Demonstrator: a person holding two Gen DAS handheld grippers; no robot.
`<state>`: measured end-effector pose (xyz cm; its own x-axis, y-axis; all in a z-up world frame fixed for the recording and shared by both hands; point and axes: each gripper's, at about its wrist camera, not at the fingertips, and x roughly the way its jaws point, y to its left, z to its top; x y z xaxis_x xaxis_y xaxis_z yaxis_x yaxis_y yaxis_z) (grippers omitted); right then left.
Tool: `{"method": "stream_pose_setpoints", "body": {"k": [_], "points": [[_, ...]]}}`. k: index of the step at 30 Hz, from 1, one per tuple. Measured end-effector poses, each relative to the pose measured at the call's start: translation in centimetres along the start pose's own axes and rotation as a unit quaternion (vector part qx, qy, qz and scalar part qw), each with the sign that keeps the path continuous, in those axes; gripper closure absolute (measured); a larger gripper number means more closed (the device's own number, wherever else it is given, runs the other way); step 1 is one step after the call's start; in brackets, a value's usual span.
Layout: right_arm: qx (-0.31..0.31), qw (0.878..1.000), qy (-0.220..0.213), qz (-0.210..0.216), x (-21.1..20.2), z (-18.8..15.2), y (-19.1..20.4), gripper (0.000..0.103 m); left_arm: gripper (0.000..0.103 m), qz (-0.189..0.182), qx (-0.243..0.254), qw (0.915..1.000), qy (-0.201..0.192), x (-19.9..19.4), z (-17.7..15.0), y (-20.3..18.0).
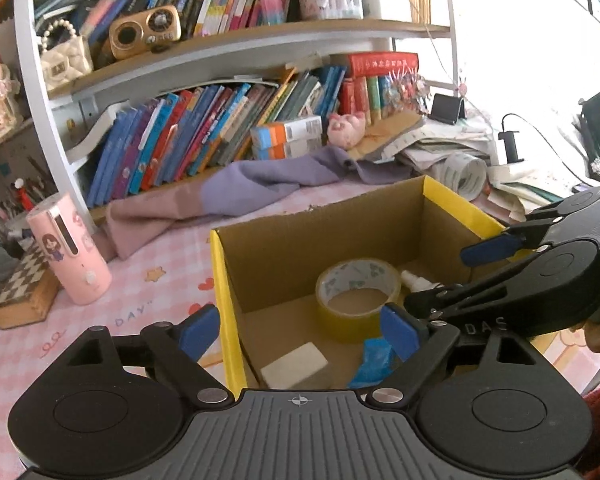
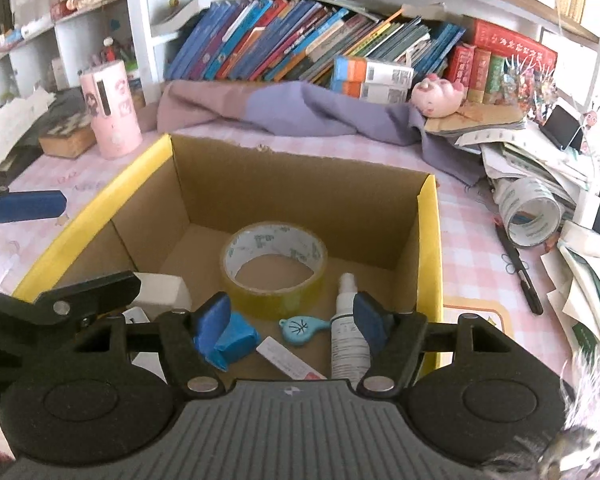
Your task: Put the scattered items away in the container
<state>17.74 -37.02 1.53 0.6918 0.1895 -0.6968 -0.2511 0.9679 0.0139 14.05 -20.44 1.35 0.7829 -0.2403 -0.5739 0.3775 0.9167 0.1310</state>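
- The bench (image 2: 480, 248) under its pink checked cloth fills the middle of both views, with a bookshelf (image 1: 228, 60) packed with books running along the top of the frame.
- Centre frame, the cardboard box (image 2: 430, 240) with yellow edges stands open-topped on the bench.
- Above the box, a purple cloth (image 2: 300, 108) lies crumpled along the foot of the shelf.
- Upper left in the right wrist view, a pink cylinder (image 2: 110, 110) stands upright, well clear of the box.
- The left hand-held gripper (image 1: 296, 334) is released, jaws wide, straddling the box's near-left yellow wall, nothing between the pads.
- The right hand-held gripper (image 2: 290, 318) is released too, jaws parted above the box floor, gripping nothing.
- Inside the box, the yellow tape roll (image 2: 274, 270) lies flat in the middle.
- Right of it, a white spray bottle (image 2: 348, 332) lies on the floor, just beside the right pad.
- Lower left of the box, a white block (image 2: 162, 288) and a blue packet (image 2: 238, 338).
- Smallest, a light blue tag (image 2: 300, 328) and a white strip (image 2: 288, 362) lie at the near edge.
- Right of the box, a black pen (image 2: 520, 270) lies on the cloth.
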Motion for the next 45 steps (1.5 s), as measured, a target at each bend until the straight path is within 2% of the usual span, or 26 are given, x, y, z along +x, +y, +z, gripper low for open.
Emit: {"method": "stream_pose_setpoints", "body": {"k": [10, 19, 27, 34, 45], "points": [[0.007, 0.999, -0.036, -0.006, -2.9, -1.0, 0.7, 0.035, 0.010, 0.015, -0.020, 0.9990, -0.038, -2.9, -0.7, 0.3], [0.014, 0.997, -0.063, -0.031, -6.0, -2.3, 2.5, 0.032, 0.009, 0.009, -0.024, 0.9979, -0.059, -5.8, -2.0, 1.1], [0.031, 0.996, -0.072, -0.044, -8.4, -4.3, 6.0, 0.030, 0.006, 0.015, -0.036, 0.9975, -0.059, -9.6, -5.0, 3.3], [0.030, 0.996, -0.064, -0.045, -10.5, -6.7, 10.3, 0.027, 0.004, 0.024, -0.060, 0.9966, -0.051, -13.4, -8.0, 5.8], [0.021, 0.998, -0.051, -0.038, -12.6, -9.6, 15.8, 0.025, 0.004, 0.037, -0.085, 0.9951, -0.036, -17.1, -11.5, 8.5]]}}
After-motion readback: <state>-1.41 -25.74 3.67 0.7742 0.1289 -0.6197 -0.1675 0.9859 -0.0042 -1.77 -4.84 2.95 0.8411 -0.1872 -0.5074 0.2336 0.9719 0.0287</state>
